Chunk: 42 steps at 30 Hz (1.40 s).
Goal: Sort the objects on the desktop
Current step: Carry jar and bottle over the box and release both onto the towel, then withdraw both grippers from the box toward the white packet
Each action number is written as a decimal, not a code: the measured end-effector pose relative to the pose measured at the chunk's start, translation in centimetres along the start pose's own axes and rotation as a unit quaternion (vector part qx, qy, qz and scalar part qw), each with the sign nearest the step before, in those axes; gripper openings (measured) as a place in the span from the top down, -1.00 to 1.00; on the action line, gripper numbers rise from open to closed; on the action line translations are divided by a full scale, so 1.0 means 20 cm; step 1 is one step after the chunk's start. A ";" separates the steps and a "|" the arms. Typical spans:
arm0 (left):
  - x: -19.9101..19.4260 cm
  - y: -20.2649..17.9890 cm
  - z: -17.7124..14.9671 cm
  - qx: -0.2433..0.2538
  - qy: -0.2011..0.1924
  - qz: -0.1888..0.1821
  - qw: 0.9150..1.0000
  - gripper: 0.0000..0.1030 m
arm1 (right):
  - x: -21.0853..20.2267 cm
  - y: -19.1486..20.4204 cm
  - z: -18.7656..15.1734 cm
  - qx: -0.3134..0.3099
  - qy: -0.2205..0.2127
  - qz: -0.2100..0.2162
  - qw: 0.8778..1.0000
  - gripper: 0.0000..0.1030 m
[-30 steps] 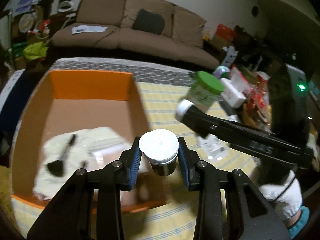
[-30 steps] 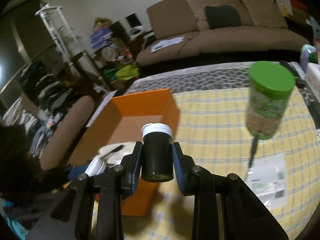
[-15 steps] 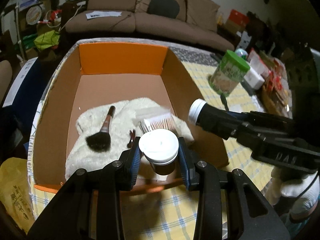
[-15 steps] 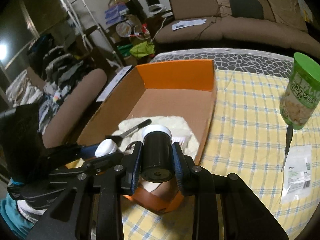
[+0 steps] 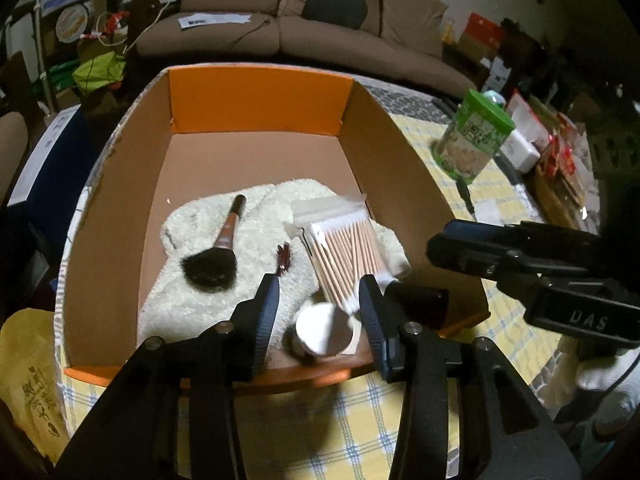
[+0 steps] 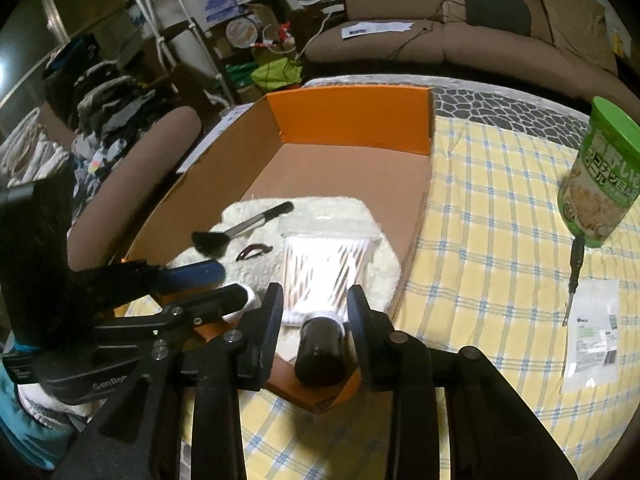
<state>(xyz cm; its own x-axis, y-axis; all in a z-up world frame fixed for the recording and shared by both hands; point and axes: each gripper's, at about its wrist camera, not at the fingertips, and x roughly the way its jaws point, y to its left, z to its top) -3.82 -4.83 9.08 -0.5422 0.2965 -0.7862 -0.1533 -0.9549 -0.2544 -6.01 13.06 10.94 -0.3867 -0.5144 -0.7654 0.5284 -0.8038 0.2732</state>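
An orange cardboard box (image 5: 260,100) holds a white towel (image 5: 256,248), a makeup brush (image 5: 224,240), a dark hair clip (image 5: 284,256) and a bag of cotton swabs (image 5: 344,244). My left gripper (image 5: 320,316) hangs over the box's near end with its jaws opening. The blurred white-capped jar (image 5: 324,334) sits low between them, clear of the pads. My right gripper (image 6: 314,312) is over the near right corner of the box (image 6: 348,116), jaws opening. The black jar (image 6: 320,356) lies between its fingers with a gap on the left side.
A green-lidded canister (image 6: 600,184), a small screwdriver (image 6: 574,276) and a flat packet (image 6: 592,336) lie on the yellow checked cloth (image 6: 492,240) right of the box. Cluttered packages (image 5: 560,160) crowd the far right. A brown sofa (image 5: 320,36) stands behind, a yellow bag (image 5: 28,368) at the left.
Both grippers came in over the box's near end and sank. Their jaws have parted, and the two jars, gripped before, now sit lower and loose between the fingers.
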 end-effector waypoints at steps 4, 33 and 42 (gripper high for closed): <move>-0.05 0.04 0.03 -0.018 -0.013 -0.003 1.000 0.25 | -0.03 -0.02 0.01 0.008 -0.009 0.001 1.000 0.28; -0.13 -0.30 0.08 0.001 -0.047 -0.029 0.998 -0.87 | -0.27 -0.34 -0.07 0.071 -0.048 -0.059 0.995 -0.74; -0.06 -0.45 0.10 -0.009 -0.029 -0.043 0.999 -1.00 | -0.41 -0.49 -0.14 0.078 -0.068 -0.103 0.989 -0.99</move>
<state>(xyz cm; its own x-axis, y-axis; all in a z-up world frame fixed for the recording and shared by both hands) -3.40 3.38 13.44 -0.5745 0.3752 -0.7275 -0.1865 -0.9254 -0.3299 -5.95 25.93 12.85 -0.5774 -0.3621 -0.7318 0.3085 -0.9266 0.2151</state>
